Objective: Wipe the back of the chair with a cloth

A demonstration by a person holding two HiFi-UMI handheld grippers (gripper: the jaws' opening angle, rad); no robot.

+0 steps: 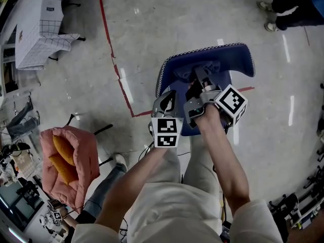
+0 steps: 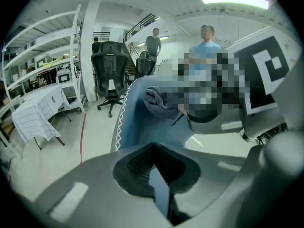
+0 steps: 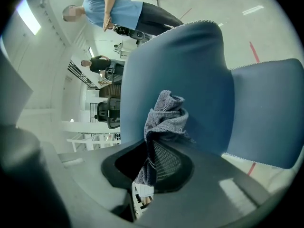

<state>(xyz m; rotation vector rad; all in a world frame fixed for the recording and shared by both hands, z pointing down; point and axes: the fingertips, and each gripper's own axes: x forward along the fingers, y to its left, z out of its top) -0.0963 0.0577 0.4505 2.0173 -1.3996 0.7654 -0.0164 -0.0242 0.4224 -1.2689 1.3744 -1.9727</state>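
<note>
The cloth (image 3: pixel 166 114), a grey-blue bunched rag, sat pinched in the right tongs (image 3: pixel 151 175) and was pushed up against the blue back of the chair (image 3: pixel 176 75), straight ahead of the person at 12 o'clock in the head view. Only a narrow fold lay inside the grip, with most of the rag bunched loosely ahead of it. As I judged it, a firm drag across the upholstery could have pulled that fold free and dropped the rag on the seat or the floor (image 1: pixel 152 29). With so little padding in front, the hard tips might also have scraped the fabric.

The left tongs (image 1: pixel 166 103) hovered at 9 o'clock of the right pair, closed on nothing and apart from the chair. Nothing braced the chair, so a push might have turned or shifted it.

The chair's base and legs were hidden beneath it, so I could not tell whether it could roll. Where the rag actually met the back was masked by its own folds. In the left gripper view a mosaic patch covered most of the right tongs. A pink seat (image 1: pixel 68 161) stood well apart at 8 o'clock, and a draped table (image 1: pixel 38 32) at 10 o'clock.
</note>
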